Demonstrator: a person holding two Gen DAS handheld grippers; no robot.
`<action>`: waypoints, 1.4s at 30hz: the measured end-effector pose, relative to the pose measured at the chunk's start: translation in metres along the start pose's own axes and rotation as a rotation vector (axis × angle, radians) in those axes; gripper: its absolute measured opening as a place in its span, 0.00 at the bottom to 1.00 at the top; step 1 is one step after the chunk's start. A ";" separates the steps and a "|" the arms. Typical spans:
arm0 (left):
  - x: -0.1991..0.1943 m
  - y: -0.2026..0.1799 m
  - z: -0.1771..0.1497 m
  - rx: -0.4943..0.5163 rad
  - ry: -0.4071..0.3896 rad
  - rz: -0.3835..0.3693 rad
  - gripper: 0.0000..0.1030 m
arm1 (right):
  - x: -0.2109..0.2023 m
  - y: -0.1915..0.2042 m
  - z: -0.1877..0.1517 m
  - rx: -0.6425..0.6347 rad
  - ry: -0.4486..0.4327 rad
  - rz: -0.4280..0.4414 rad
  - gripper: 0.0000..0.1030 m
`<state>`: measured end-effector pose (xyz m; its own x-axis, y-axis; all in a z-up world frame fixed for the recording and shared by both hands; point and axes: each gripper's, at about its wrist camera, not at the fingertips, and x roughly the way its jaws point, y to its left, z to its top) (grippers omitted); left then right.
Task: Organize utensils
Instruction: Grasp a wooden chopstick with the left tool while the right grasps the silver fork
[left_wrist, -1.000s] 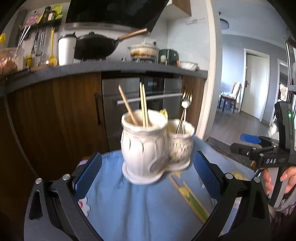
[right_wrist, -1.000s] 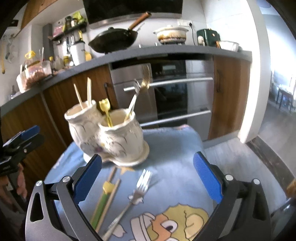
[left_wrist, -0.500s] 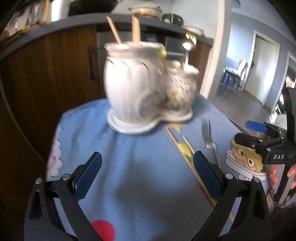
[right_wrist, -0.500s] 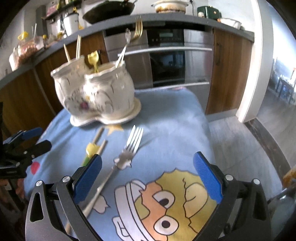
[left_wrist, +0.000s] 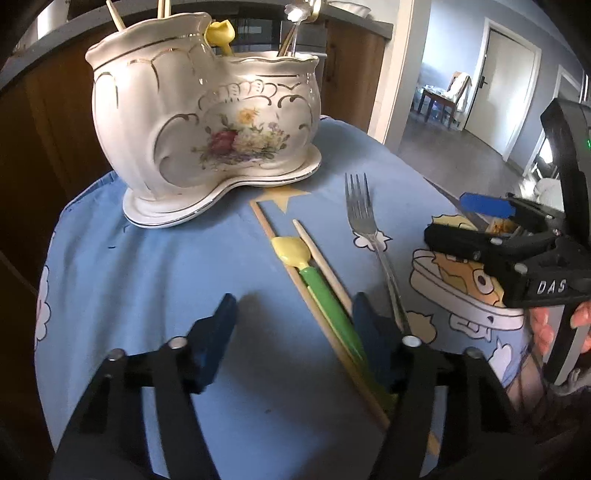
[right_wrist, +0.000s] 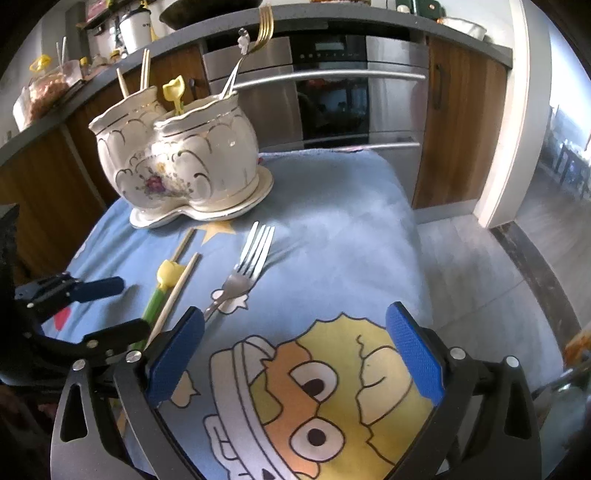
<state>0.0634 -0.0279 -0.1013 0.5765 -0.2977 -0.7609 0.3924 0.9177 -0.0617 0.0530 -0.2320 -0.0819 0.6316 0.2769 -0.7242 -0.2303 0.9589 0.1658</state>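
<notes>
- Left claw (left_wrist: 293, 319): jaws spread, nothing between them, held low over the blue cartoon-print cloth (left_wrist: 147, 266). Its right finger sits just beside the loose utensils' handle ends; contact cannot be judged.
- Ceramic holder (left_wrist: 199, 118): white, gilt-trimmed, floral, two joined compartments on one base, upright at the far side of the cloth. The taller left compartment carries wooden chopsticks (right_wrist: 133, 79); the lower right one carries a yellow-tipped spoon (right_wrist: 174, 92) and metal cutlery, including a gold fork (right_wrist: 264, 26).
- Loose chopsticks (left_wrist: 314, 295): two, lying flat on the cloth in front of the holder, roughly parallel.
- Green-handled spoon (left_wrist: 314, 280): yellow bowl toward the holder, lying between the two chopsticks.
- Steel fork (right_wrist: 245, 269): flat on the cloth just right of the chopsticks, tines toward the holder, apart from its base.
- Right claw (right_wrist: 295, 354): jaws spread wide and empty, over the cartoon face print, its left finger near the fork's handle end.
- Background: wooden cabinets, steel oven (right_wrist: 332, 92), and a kitchen worktop (right_wrist: 369, 14) above.
</notes>
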 end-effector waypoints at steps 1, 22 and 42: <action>-0.001 0.000 0.000 -0.007 0.000 -0.006 0.58 | 0.001 0.003 0.001 0.007 0.014 0.027 0.92; 0.005 0.004 0.004 0.006 0.050 0.029 0.49 | 0.025 0.042 0.003 -0.142 0.149 -0.037 0.15; -0.012 0.041 -0.004 0.092 0.154 0.067 0.05 | 0.017 0.015 -0.001 -0.155 0.217 -0.016 0.06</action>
<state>0.0692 0.0142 -0.0976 0.4902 -0.1863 -0.8515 0.4243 0.9043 0.0465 0.0598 -0.2132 -0.0926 0.4667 0.2256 -0.8552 -0.3427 0.9375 0.0604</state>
